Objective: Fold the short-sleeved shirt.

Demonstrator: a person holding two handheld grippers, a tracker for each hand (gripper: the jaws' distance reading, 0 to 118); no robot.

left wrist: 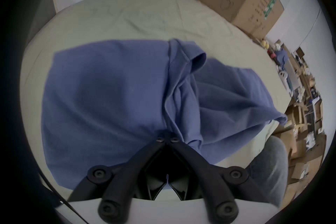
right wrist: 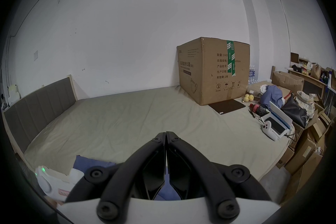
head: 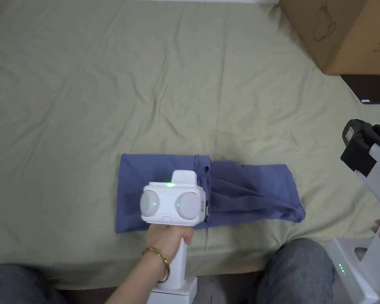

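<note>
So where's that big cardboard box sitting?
In the head view the cardboard box sits at the far right corner of the green bedsheet, well beyond the blue shirt.

Open bedsheet [head: 106, 79] all around; cardboard box [head: 343, 31] blocks far-right corner.

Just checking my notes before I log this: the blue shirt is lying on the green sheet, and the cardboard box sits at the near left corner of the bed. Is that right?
Not quite. The blue shirt does lie on the green sheet, but the cardboard box sits at the far right of the bed, not the near left corner. The head view shows it.
</note>
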